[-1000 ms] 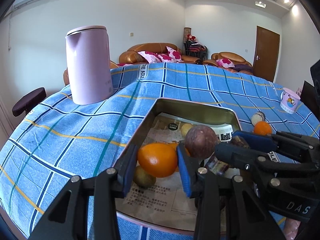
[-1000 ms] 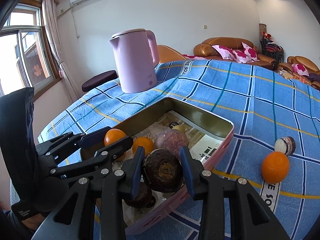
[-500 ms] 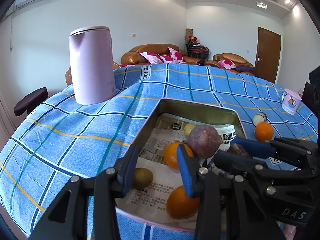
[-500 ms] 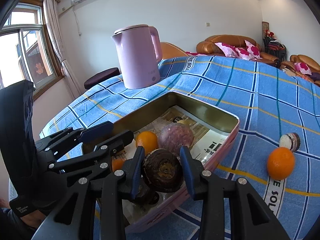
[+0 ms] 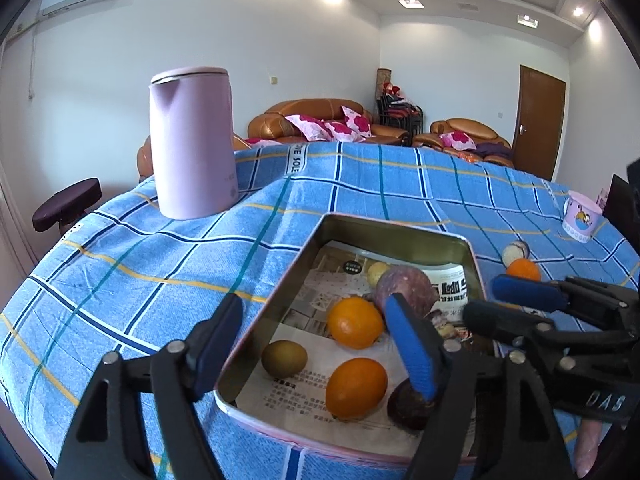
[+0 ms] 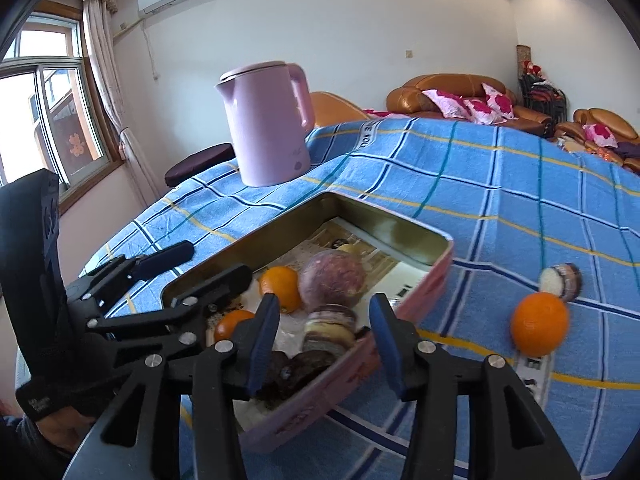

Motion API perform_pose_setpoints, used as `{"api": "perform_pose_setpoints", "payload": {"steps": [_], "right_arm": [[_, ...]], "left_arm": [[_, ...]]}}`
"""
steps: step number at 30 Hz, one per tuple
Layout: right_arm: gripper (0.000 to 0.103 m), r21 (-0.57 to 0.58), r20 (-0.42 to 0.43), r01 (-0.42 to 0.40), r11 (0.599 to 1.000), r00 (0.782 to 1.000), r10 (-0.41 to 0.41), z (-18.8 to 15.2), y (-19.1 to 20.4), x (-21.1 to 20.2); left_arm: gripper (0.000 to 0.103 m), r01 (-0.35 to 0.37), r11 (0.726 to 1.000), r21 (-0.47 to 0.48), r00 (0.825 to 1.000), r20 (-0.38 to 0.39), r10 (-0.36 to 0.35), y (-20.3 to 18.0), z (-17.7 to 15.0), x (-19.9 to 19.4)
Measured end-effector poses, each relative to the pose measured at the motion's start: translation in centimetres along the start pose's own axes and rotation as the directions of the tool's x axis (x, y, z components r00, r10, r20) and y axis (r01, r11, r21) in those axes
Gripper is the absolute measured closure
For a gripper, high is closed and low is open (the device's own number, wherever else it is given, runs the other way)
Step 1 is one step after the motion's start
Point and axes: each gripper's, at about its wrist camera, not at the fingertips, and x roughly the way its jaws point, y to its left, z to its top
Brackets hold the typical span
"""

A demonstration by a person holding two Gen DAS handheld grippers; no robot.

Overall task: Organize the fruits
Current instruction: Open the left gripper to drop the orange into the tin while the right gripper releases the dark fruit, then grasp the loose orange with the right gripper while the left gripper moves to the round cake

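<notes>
Now that both grippers, left [image 5: 316, 344] & right [image 6: 324, 344], are opening w/ nothing between the pads, their orange [image 5: 356, 388] & dark fruit [image 6: 298, 368] lie in the tin [image 5: 396, 230]; two more outside.

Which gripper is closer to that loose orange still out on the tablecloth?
Right. The right gripper hovers over the tin's edge beside the orange; the left gripper sits across the tin.

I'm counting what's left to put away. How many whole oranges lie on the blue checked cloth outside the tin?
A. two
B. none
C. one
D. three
C. Only one orange sits on the cloth outside the tin, beside a cut fruit piece; the other two oranges lie inside the tin.
</notes>
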Motion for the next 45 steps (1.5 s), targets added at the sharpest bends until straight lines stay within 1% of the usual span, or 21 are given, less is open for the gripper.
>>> {"api": "perform_pose_setpoints", "payload": {"steps": [3, 4, 6, 8, 10, 12, 14, 19, 24, 27, 29, 31, 36, 39, 41, 43, 44, 45], "right_arm": [[0.053, 0.006, 0.016, 0.044, 0.999, 0.999, -0.045, -0.1, -1.4, -1.3], [0.053, 0.014, 0.020, 0.071, 0.997, 0.997, -0.071, -0.1, -2.3, -1.8], [0.052, 0.028, 0.021, 0.121, 0.992, 0.992, -0.121, -0.3, -3.8, -2.5], [0.052, 0.048, 0.015, 0.191, 0.980, 0.981, -0.192, -0.4, -5.5, -3.1], [0.052, 0.072, 0.009, 0.244, 0.967, 0.970, -0.245, -0.5, -6.9, -3.4], [0.052, 0.105, -0.012, 0.282, 0.953, 0.959, -0.283, -0.6, -8.4, -3.5], [0.051, 0.119, -0.038, 0.305, 0.945, 0.952, -0.303, -0.7, -9.4, -3.0], [0.051, 0.142, -0.099, 0.323, 0.936, 0.945, -0.311, -0.6, -10.6, -1.1], [0.051, 0.172, -0.138, 0.295, 0.940, 0.952, -0.274, -0.4, -11.1, 0.7], [0.051, 0.180, -0.140, 0.288, 0.941, 0.954, -0.265, -0.2, -11.3, 1.0], [0.051, 0.186, -0.147, 0.289, 0.939, 0.953, -0.264, -0.2, -11.5, 1.1], [0.054, 0.190, -0.145, 0.278, 0.942, 0.957, -0.253, -0.3, -11.6, 0.9], [0.054, 0.189, -0.109, 0.291, 0.938, 0.955, -0.274, -1.0, -12.1, -1.1], [0.055, 0.205, -0.081, 0.335, 0.920, 0.942, -0.326, -1.2, -13.3, -2.9], [0.055, 0.217, -0.068, 0.383, 0.898, 0.923, -0.378, -1.4, -14.5, -4.1], [0.055, 0.232, -0.066, 0.413, 0.880, 0.910, -0.410, -1.6, -15.6, -4.9], [0.055, 0.243, -0.067, 0.429, 0.870, 0.902, -0.426, -1.7, -16.2, -5.2], [0.055, 0.254, -0.067, 0.437, 0.863, 0.898, -0.435, -1.7, -16.8, -5.5]], "left_arm": [[0.016, -0.004, 1.000, -0.008, 1.000, 0.014, 0.004, -0.3, 0.3, -0.3], [0.014, -0.004, 1.000, -0.008, 1.000, 0.016, 0.004, -0.5, 0.3, -0.3], [0.014, -0.003, 1.000, -0.001, 1.000, 0.023, 0.003, -1.1, 0.5, -0.3], [0.013, -0.001, 1.000, 0.011, 1.000, 0.029, 0.001, -1.7, 0.8, -0.3], [0.012, 0.005, 1.000, 0.020, 0.999, 0.034, -0.005, -2.4, 1.2, -0.3], [0.009, 0.016, 1.000, 0.023, 0.999, 0.034, -0.017, -3.0, 1.5, -0.2], [0.008, 0.021, 0.999, 0.033, 0.999, 0.036, -0.022, -3.7, 1.8, -0.2], [0.008, 0.039, 0.997, 0.070, 0.998, 0.043, -0.042, -5.4, 2.3, -0.3], [0.006, 0.051, 0.993, 0.107, 0.997, 0.047, -0.056, -6.9, 2.9, -0.4], [0.005, 0.050, 0.990, 0.130, 0.997, 0.049, -0.056, -7.8, 3.1, -0.1], [0.005, 0.061, 0.989, 0.135, 0.997, 0.038, -0.067, -8.3, 3.2, 0.2], [0.005, 0.074, 0.988, 0.135, 0.997, 0.020, -0.077, -9.0, 3.4, 0.7], [0.005, 0.127, 0.983, 0.133, 0.992, -0.026, -0.124, -11.2, 3.9, 1.8], [0.005, 0.144, 0.981, 0.131, 0.989, -0.054, -0.138, -12.8, 4.1, 2.2], [0.005, 0.154, 0.978, 0.144, 0.988, -0.047, -0.149, -14.1, 4.2, 2.0], [0.005, 0.197, 0.969, 0.148, 0.980, -0.070, -0.188, -15.5, 4.2, 2.2], [0.005, 0.207, 0.967, 0.148, 0.977, -0.082, -0.197, -16.1, 4.2, 2.6], [0.005, 0.200, 0.967, 0.159, 0.978, -0.087, -0.188, -16.8, 4.1, 3.0]]}}
